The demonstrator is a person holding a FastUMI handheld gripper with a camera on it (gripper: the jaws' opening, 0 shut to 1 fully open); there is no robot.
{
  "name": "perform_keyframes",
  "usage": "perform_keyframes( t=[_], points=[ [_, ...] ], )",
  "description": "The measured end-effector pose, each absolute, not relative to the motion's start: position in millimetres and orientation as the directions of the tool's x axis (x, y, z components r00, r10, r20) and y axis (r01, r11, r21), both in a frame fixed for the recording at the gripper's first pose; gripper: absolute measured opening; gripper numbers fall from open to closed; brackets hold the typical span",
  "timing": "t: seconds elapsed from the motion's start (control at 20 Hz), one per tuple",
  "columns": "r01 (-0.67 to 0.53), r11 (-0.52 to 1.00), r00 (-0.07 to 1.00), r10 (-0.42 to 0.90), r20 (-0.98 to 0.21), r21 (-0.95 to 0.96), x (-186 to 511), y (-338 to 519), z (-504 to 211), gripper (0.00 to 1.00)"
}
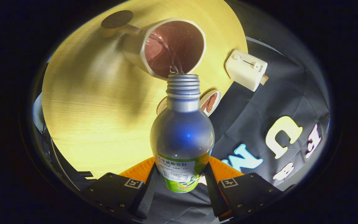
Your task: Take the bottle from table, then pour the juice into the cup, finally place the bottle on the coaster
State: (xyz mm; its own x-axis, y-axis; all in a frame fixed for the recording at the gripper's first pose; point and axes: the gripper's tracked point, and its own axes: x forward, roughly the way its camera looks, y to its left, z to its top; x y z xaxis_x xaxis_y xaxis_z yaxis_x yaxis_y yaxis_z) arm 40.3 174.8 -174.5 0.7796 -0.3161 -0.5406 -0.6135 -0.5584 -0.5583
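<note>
Between the two fingers, the gripper (180, 180) is clamping the bottle (182, 137) low on its body, both fingers pressing on the labelled part from either side. The bottle is tilting forward, its bare threaded mouth pointing away and sitting just over the near rim of the cup (166, 46). A thin dark stream of juice (169, 53) is running from the mouth into the cup, which is already holding dark liquid. The cup is standing on the round wooden table (89, 109), with its handle sticking out to the far left.

Just beyond the bottle's neck, a small round coaster (211, 101) is lying near the table's right edge, partly hidden behind the neck. Further right, a cream box-shaped device (245, 70) is sitting at the table's edge.

The bottle looks like thin metal: stiff, smooth and probably slippery, and getting lighter as it is emptying. Holding it around the labelled lower body seems sensible, since the label likely gives more friction than the bare shoulder. Squeezing too hard might dent it; too softly, and it could slide while tipped. The cup looks hard and breakable.
</note>
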Motion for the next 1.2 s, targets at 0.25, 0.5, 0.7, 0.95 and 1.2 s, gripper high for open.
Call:
perform_keyframes(
  t=[0.25,0.5,0.7,0.95,1.2],
  points=[
    [-0.634,-0.574,0.763,-0.354,-0.54,-0.519,41.8,174.6,-173.2,0.75],
    [-0.633,-0.599,0.761,-0.365,-0.537,-0.49,44.8,176.1,-175.6,0.75],
    [-0.631,-0.613,0.761,-0.369,-0.534,-0.475,48.0,179.7,-174.1,0.75],
    [-0.638,-0.609,0.755,-0.375,-0.538,-0.471,48.2,182.6,-173.4,0.75],
    [-0.657,-0.58,0.742,-0.382,-0.551,-0.482,43.3,178.8,-177.4,0.75]
  ],
)
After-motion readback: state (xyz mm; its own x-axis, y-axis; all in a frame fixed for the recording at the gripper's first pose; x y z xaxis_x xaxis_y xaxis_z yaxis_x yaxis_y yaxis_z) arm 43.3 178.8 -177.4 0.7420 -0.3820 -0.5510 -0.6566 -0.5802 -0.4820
